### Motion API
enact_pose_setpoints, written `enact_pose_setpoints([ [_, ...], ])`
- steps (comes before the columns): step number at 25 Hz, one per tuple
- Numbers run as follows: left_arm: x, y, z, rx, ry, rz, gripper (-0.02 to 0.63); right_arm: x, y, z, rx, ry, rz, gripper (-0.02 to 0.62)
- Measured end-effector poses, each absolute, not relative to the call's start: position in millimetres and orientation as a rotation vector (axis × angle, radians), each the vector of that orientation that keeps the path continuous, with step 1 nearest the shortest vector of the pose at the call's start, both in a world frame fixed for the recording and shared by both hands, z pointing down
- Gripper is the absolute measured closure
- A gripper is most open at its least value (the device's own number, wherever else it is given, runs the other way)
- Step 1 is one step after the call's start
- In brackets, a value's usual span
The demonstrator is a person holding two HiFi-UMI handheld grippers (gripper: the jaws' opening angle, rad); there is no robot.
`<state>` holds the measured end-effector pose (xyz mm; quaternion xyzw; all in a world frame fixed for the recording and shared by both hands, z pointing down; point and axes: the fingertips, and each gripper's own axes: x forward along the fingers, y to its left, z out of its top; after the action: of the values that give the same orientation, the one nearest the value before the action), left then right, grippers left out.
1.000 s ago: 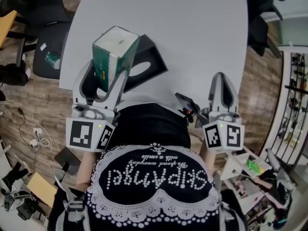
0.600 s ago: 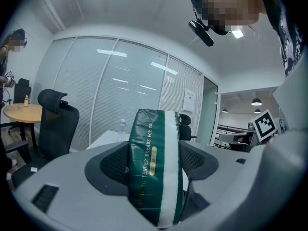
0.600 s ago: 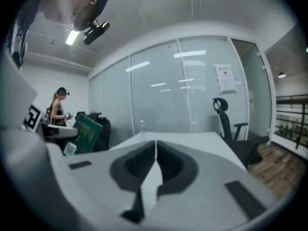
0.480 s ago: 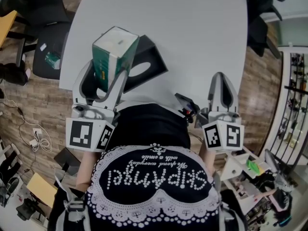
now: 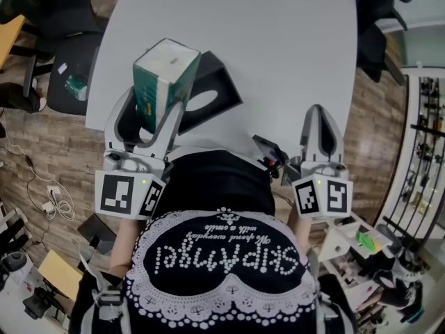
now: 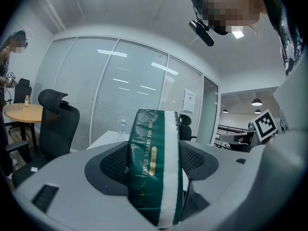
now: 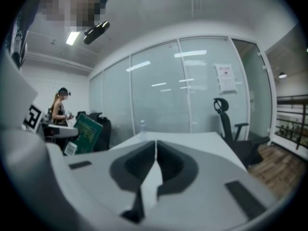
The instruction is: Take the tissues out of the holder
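Left gripper (image 5: 154,113), we note, clamps the tissue pack (image 5: 165,72) upright over the black holder (image 5: 219,75)'s left side; right gripper (image 5: 318,110) closed, empty.

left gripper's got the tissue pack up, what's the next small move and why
Probably carry the tissue pack sideways and lower it onto bare table: the left gripper is shut on it, and it looks lifted clear of the black holder.

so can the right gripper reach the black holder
Probably yes: the right gripper is empty, and only bare table lies between it and the holder. The tissue pack in the left gripper overlaps its other side.
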<state>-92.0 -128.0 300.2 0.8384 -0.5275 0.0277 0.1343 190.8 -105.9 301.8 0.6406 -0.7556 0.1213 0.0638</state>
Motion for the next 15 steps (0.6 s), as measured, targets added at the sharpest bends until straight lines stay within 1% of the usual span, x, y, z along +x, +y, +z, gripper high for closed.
enact_pose_setpoints([
  [15, -91.8, -128.2, 298.8, 2.433, -1.529, 0.078, 0.267, 189.2, -106.1, 301.7, 1.927, -2.283, 0.361, 0.561],
])
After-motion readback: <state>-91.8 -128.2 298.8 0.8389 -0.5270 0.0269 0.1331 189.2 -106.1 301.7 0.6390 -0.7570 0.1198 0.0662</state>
